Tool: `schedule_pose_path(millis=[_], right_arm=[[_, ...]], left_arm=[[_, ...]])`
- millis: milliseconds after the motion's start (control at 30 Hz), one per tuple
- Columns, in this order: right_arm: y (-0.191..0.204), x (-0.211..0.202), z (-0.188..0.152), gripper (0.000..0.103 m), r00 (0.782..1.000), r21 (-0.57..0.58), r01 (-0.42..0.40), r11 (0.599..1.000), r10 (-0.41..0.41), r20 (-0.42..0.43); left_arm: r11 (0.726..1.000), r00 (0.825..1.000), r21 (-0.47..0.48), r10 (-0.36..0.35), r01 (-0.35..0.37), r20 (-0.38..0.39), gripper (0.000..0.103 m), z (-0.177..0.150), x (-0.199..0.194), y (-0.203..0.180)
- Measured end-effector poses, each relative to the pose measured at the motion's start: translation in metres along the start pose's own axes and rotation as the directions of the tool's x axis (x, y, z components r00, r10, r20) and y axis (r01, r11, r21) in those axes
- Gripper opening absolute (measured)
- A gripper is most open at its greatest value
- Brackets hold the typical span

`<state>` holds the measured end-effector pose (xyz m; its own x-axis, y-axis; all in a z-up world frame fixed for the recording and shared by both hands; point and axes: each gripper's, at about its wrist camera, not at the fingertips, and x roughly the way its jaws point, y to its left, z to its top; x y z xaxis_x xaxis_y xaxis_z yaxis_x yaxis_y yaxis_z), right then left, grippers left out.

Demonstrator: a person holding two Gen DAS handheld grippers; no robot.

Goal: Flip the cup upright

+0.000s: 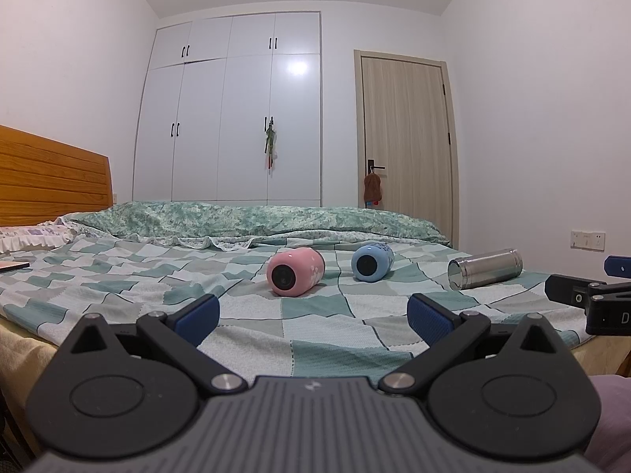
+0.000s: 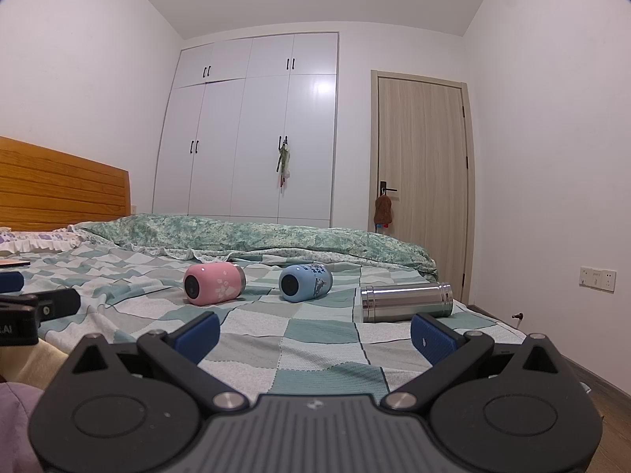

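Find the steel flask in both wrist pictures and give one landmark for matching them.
Left wrist: the steel flask lies on its side at the right edge of the bed, right of the blue cup.
Right wrist: the steel flask lies right of centre, just beyond the right tongs' right finger.
Shared landmark: the wooden door behind it.

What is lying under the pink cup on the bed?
The pink rounded cup lies on its side on the green-and-white checked bedsheet, beside the blue rounded cup. Whatever is beneath the sheet is covered.
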<state>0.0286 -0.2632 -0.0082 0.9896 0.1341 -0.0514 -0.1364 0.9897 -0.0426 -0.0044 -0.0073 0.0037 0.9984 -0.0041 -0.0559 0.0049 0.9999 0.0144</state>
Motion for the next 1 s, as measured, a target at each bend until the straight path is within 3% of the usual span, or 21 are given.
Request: schedule_pose_path(millis=[1000], right_arm=[[0.0009, -0.0001, -0.0006, 0.103, 1.0, 0.0, 0.0, 1.0, 0.0, 0.002]], left_arm=[[1.0, 1.0, -0.004, -0.002, 0.002, 0.004, 0.103, 0.0021, -0.0021, -0.003]])
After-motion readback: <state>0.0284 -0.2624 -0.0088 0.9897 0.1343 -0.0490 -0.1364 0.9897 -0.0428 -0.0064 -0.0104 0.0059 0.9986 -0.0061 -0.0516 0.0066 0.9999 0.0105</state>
